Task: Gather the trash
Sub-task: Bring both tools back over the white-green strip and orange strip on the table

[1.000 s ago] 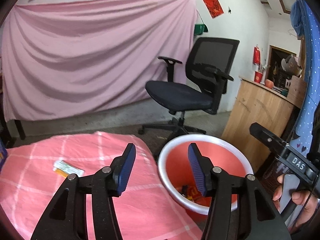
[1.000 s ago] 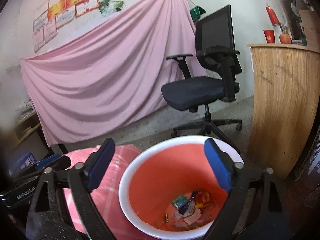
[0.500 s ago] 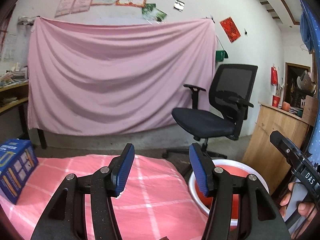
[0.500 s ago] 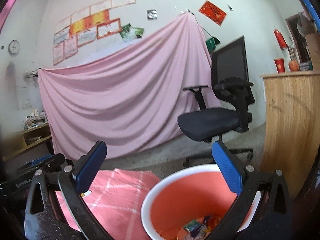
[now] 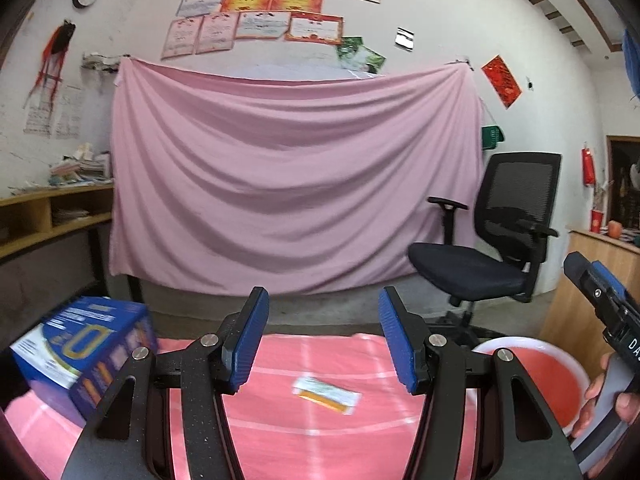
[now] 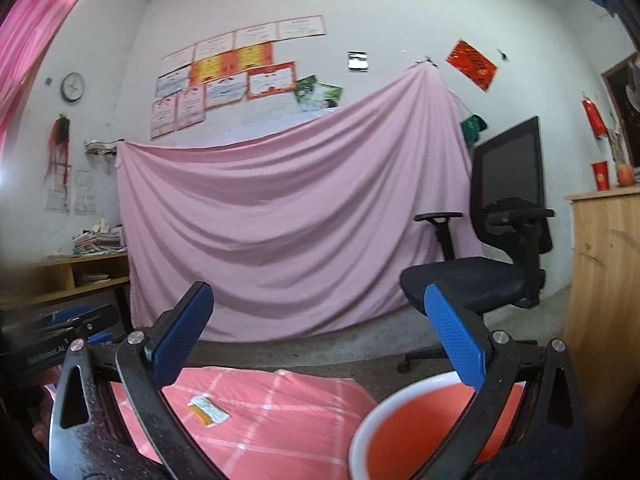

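A small white and orange wrapper (image 5: 327, 395) lies flat on the pink checked cloth (image 5: 280, 432); it also shows in the right wrist view (image 6: 209, 410). The red bin with a white rim (image 5: 532, 380) stands to the right of the cloth, and it fills the lower right of the right wrist view (image 6: 420, 432). My left gripper (image 5: 322, 342) is open and empty, held above the cloth near the wrapper. My right gripper (image 6: 320, 340) is open wide and empty, over the near edge of the bin.
A blue carton (image 5: 86, 350) stands on the cloth at the left. A black office chair (image 5: 496, 256) stands behind the bin. A wooden counter (image 6: 604, 288) is at the right, wooden shelves (image 5: 44, 220) at the left, a pink sheet (image 5: 288, 184) on the back wall.
Both grippers have lifted and tilted up from the bin, so less of its inside shows. The left view has swung left over the cloth, bringing the blue carton and wrapper into view.
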